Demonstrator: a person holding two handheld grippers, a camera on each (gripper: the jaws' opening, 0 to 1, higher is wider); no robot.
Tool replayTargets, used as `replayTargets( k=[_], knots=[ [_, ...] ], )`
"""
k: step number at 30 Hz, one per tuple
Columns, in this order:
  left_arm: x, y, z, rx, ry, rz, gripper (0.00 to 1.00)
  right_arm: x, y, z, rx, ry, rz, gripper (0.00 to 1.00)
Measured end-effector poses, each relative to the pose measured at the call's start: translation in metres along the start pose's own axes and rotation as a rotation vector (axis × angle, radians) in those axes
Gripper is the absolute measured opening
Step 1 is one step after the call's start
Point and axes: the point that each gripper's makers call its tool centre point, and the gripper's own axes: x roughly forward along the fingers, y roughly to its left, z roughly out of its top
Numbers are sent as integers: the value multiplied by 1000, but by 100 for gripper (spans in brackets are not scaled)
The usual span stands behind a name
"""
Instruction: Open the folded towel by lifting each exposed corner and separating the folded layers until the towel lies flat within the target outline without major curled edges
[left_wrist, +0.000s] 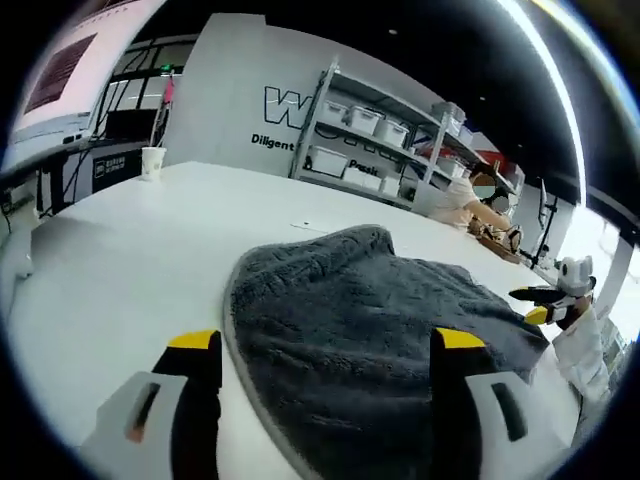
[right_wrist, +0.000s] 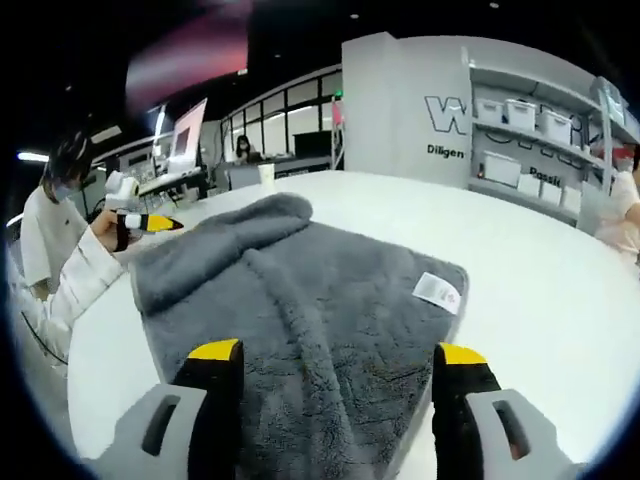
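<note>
A grey fluffy towel (left_wrist: 370, 320) lies rumpled on the white table (left_wrist: 120, 250), one edge humped up at its far side. My left gripper (left_wrist: 327, 342) is open, its yellow-tipped jaws standing wide over the towel's near edge with nothing between them. My right gripper (left_wrist: 532, 304) shows past the towel's right end, held by a hand in a white sleeve. In the right gripper view the towel (right_wrist: 300, 300) has a raised fold running down its middle and a white label (right_wrist: 438, 290) near a corner. My right gripper (right_wrist: 337, 353) is open above it. My left gripper (right_wrist: 158, 223) hovers at the towel's far left corner.
A white cup (left_wrist: 152, 160) stands at the table's far left edge. Shelves with white bins (left_wrist: 385, 130) line the back wall. A person (left_wrist: 465, 200) sits at the far right. Bare table (right_wrist: 540, 290) spreads right of the towel.
</note>
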Motion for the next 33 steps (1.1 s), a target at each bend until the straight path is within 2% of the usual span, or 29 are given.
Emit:
replayTargets(
  k=[3,7,12,18,20,22,25,31,33],
  knots=[
    [-15,-12,-3,-29,-10,-16,91,0,-6,-4,-1,20,-25,87],
    [-34,-20,-3,-19,-25,-8,93,1,-7,-6,-8,32,-40,99],
    [-53,-24,-12,-3,-25,16,95,2,-1,-4,-30,27,-31,99],
    [-73,-26,-28,11,-45,71,79,2,-3,-5,-22,39,-38,99],
    [-79,-17,-38,64,-20,129,70,1,-4,-3,-16,29,-41,98],
    [-81,-9,-40,81,-27,182,58,0,-4,-2,-14,24,-39,97],
    [-80,-4,-47,90,-14,210,45,0,-4,-1,-18,23,-42,97],
    [-73,-7,-58,83,27,204,40,2,-4,-4,-24,37,-43,96],
    [-71,-8,-60,93,34,207,35,2,-4,-3,-27,37,-44,96]
  ],
)
